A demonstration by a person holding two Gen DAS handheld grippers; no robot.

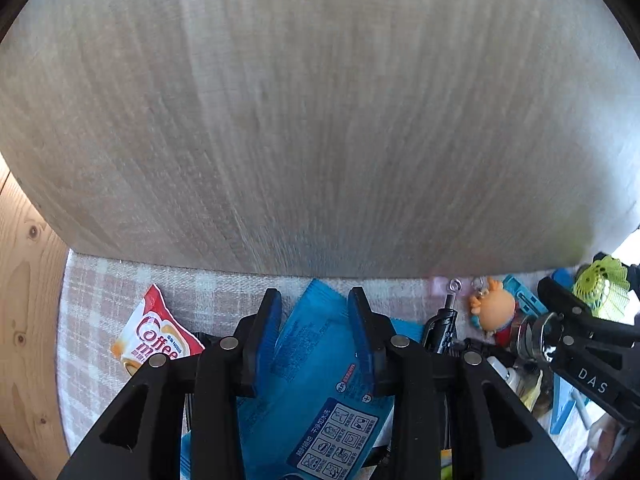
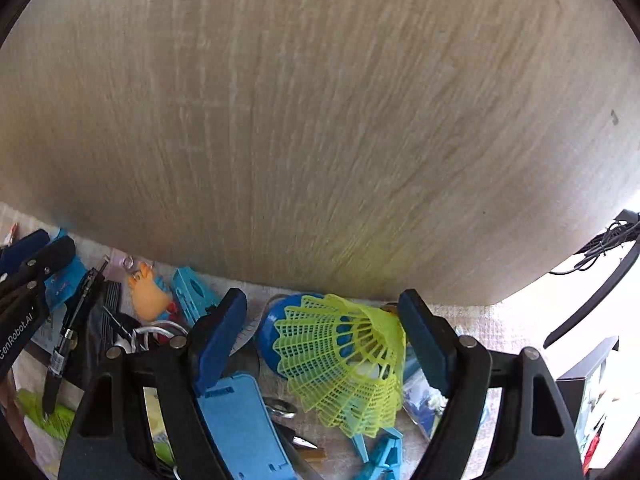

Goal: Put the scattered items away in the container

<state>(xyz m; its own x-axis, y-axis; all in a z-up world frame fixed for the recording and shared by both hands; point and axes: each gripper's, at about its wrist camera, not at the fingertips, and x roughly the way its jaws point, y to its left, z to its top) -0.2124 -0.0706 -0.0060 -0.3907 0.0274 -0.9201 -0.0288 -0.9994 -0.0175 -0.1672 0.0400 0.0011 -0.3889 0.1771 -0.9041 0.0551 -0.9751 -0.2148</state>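
Left gripper [image 1: 314, 312] clenched on blue packet [image 1: 316, 364], right gripper [image 2: 322, 312] released, straddling yellow shuttlecock [image 2: 344, 364] beside packet, likely for pickup.

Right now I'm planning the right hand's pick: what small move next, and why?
Probably close the right gripper on the yellow shuttlecock: its fingers stand wide on either side of the netted skirt, not visibly pressing it.
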